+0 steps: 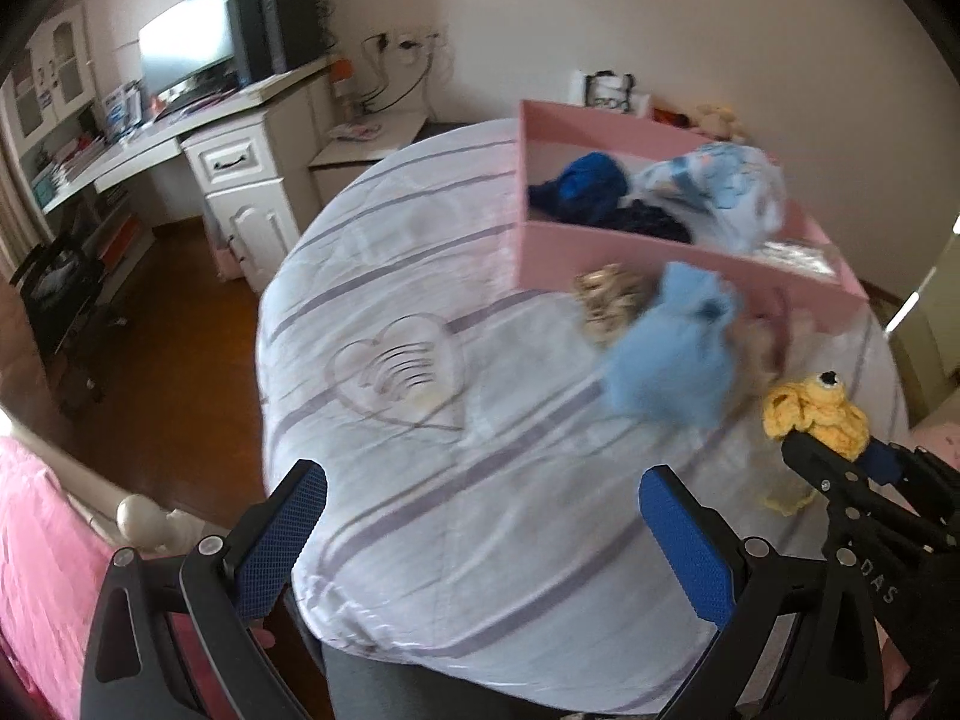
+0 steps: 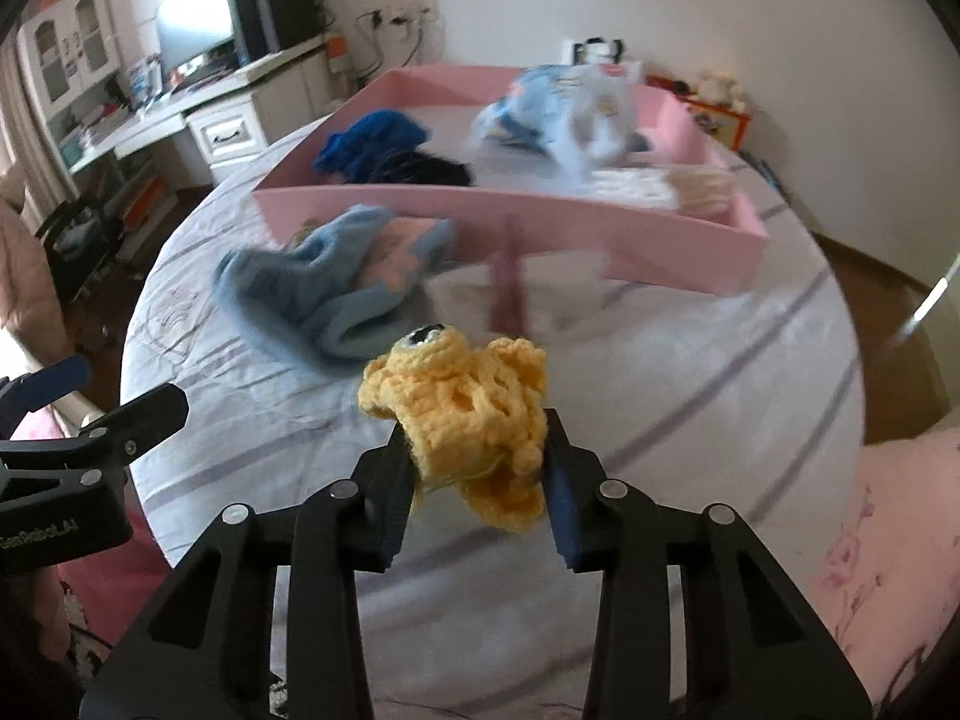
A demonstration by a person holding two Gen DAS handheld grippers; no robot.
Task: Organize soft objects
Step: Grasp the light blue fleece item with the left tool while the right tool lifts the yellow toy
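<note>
Yellow crochet toy [image 2: 462, 414], lumpy yarn with a googly eye, is pinched between the right gripper [image 2: 480, 450] fingers, held above the striped bedsheet [image 2: 690, 360]. Left gripper [image 1: 480, 516] is spread wide, holding nothing. Looks like the carry step; next it probably needs lifting over the wall of the pink tray [image 2: 540, 222], well ahead. A fuzzy light-blue sock [image 2: 318, 294] lies just beside that tray.

My right claw [image 2: 477, 450] pinches a yellow crocheted toy [image 2: 462, 414] above the bed. A light-blue knit piece [image 2: 324, 288] lies crumpled beside the pink box [image 2: 600, 234].
</note>
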